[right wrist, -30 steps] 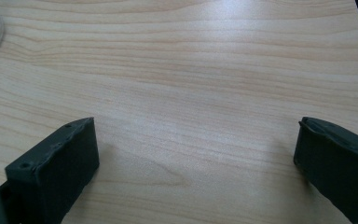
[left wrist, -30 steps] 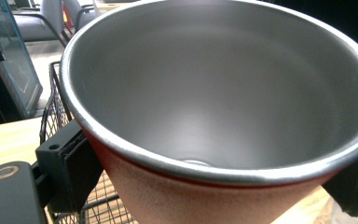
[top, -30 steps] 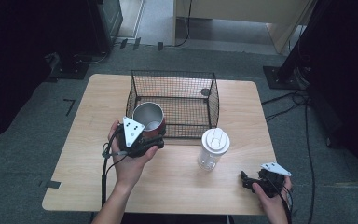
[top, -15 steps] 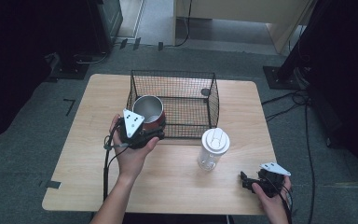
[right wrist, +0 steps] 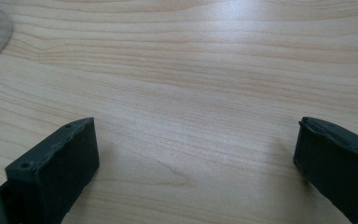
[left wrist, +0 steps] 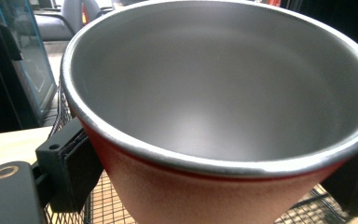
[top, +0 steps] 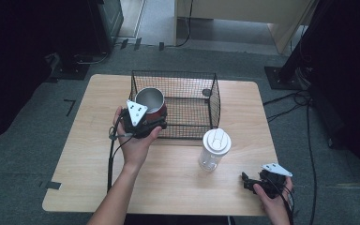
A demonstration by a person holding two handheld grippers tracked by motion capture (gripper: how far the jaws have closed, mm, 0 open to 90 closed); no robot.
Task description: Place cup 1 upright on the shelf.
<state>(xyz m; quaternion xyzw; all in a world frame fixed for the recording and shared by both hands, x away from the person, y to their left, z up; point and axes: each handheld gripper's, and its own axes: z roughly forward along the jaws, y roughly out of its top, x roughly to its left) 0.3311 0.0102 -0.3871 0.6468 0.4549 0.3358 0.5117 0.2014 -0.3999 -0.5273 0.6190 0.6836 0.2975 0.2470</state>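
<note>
A red cup with a steel inside [top: 151, 101] [left wrist: 223, 116] is held up at the front left corner of the black wire basket [top: 187, 89]. My left gripper [top: 155, 118] [left wrist: 214, 177] is shut on the cup, its jaws pressing the red wall from both sides. A clear bottle with a white lid [top: 213, 150] stands upright on the table in front of the basket. At the table's front right corner, my right gripper [top: 247, 182] [right wrist: 196, 158] rests low over bare wood, open, with nothing between its jaws.
The wooden table [top: 93, 154] has bare room at the left and along the front. A small dark round object [top: 206, 92] lies inside the basket at its back right. Cables [top: 304, 108] run over the floor to the right.
My left gripper has carried the cup up and away from the person, toward the basket's front left corner. The right gripper and the bottle have stayed put.
</note>
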